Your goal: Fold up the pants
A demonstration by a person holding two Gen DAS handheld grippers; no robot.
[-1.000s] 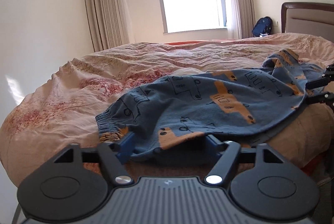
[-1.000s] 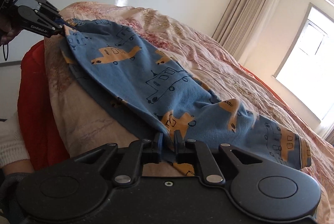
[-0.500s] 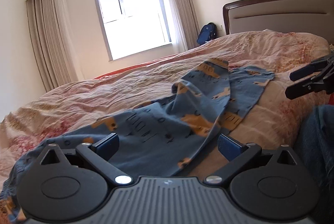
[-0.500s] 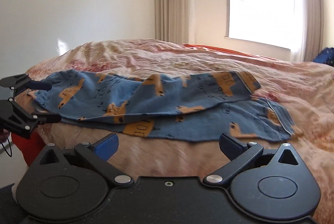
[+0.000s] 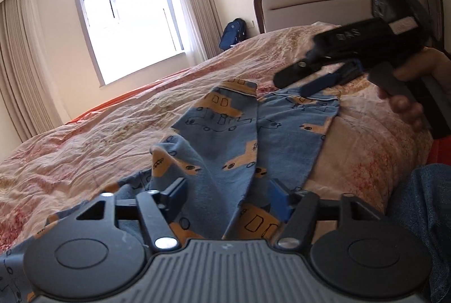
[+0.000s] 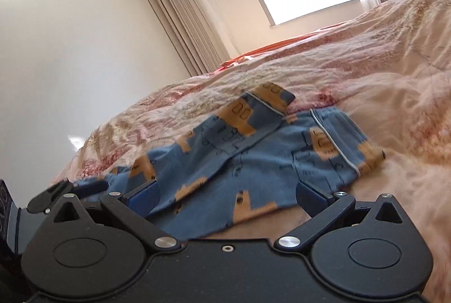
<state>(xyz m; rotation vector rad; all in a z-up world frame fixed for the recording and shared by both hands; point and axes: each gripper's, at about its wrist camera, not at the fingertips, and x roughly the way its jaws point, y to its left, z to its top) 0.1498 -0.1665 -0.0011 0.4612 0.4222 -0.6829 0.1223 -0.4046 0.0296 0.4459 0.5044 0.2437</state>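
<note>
Blue pads of the left claw (image 5: 228,197) are closing around a fold of the pants (image 5: 242,139), not yet pinching; the right claw (image 6: 227,197) gapes wide over the cloth, narrowing slightly, its hand (image 5: 408,102) gripping the handle, pants spread on the bed (image 6: 352,63)

One pair of blue pants (image 5: 231,133) with orange trucks lies on one bed (image 5: 98,139), which carries one pink floral bedspread (image 6: 366,54) and one headboard (image 5: 324,1). Two grippers are here: the left gripper (image 5: 228,200) and the right gripper (image 6: 228,195), with one hand (image 5: 417,83) in sight on the right one. There is one window (image 5: 126,29), two curtains beside it, and one blue backpack (image 5: 233,33).
</note>
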